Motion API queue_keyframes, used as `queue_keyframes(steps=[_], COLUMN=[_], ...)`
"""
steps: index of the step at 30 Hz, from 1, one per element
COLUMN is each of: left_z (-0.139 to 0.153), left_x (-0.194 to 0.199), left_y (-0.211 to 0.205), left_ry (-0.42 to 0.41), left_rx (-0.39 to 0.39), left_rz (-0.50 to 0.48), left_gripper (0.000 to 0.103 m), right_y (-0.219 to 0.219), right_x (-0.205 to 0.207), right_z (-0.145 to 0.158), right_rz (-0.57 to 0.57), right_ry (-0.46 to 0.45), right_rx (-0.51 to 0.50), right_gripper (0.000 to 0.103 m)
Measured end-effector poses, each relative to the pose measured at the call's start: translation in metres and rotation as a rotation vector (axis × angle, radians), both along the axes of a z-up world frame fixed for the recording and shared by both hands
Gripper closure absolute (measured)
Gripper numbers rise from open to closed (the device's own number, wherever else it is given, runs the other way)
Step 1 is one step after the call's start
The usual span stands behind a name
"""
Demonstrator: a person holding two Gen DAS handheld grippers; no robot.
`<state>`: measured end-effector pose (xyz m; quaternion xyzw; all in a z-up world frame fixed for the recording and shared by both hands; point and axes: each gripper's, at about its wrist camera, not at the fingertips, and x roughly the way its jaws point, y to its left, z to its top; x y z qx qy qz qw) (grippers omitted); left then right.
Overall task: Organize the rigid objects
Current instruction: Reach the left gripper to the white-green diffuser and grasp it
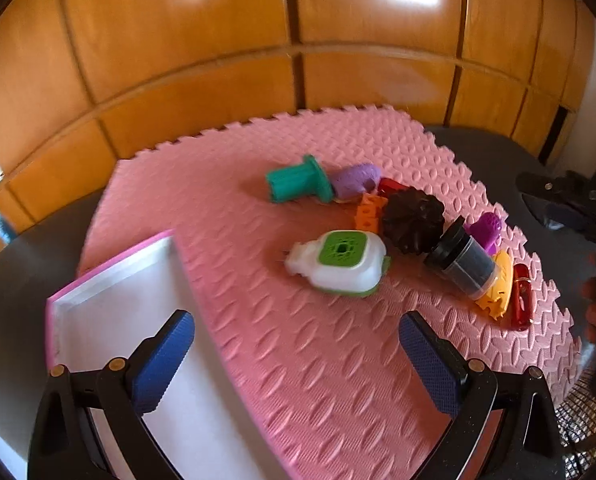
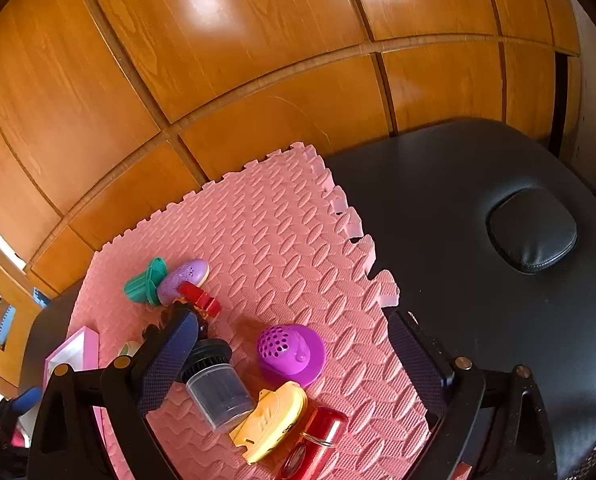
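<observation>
Pink foam mat [image 1: 298,360] is covering part of the dark padded surface [image 2: 458,200], and the rigid objects are lying on it in a loose curved row: a teal spool [image 1: 298,180], a lilac piece [image 1: 354,179], an orange block [image 1: 370,210], a dark ribbed ball [image 1: 413,222], a black-capped jar [image 1: 464,262], a magenta perforated cap [image 2: 289,354], a yellow piece [image 2: 271,420] and a red tube [image 2: 316,446], with a white-and-green container [image 1: 338,266] nearest the pink-rimmed white tray [image 1: 109,288] at the mat's left edge. The left gripper [image 1: 298,360] is hovering with its jaws spread wide and empty, apparently facing the white-and-green container; the right gripper [image 2: 293,364] is likewise hanging wide open and empty above the jar and magenta cap. Sorting into the tray appears not yet begun (the tray's visible part is bare). Several pieces are touching or overlapping, so a closing jaw is likely to be nudging a neighbour; the jar and tube, lying on their sides, are liable to roll, and rounded shells may be squirting out of an off-centre pinch.
</observation>
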<state>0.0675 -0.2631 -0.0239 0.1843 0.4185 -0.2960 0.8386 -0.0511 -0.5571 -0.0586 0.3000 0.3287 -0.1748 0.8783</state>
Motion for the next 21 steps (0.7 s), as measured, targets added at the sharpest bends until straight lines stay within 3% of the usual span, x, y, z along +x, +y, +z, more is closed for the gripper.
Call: queue_keyframes(steps=[7,14,15,17,19,21], left_z=[-0.018,-0.035,-0.039,-0.049,-0.052,-0.052], left_x=[0.03,0.058,0.063,0.071,0.074,0.073], left_y=[-0.017,-0.027,-0.027,-0.028,-0.028,-0.032], left_ry=[0.242,0.405,0.429,0.493,0.488,0.478], left_rx=[-0.136,-0.225,-0.231,-0.252,-0.269,-0.262], left_rz=[0.089,0.217,0.239,0.266,0.274,0.251], left_gripper=[0.001,0.002,0.005,0.022,0.031,0.032], right_y=[-0.001,-0.004,-0.004,-0.004,-0.005,-0.006], right_x=[0.001,0.0,0.0,0.0,0.001,0.002], right_z=[0.002,0.004,0.004,0.003,0.003,0.003], right_rz=[0.002,0.004,0.005,0.005,0.003,-0.001], right_ry=[-0.007,-0.028,-0.029,-0.029,-0.027,-0.02], right_rx=[-0.003,0.024,0.027,0.03,0.026,0.024], right_gripper=[0.006,0.006,0.006,0.006,0.006,0.006])
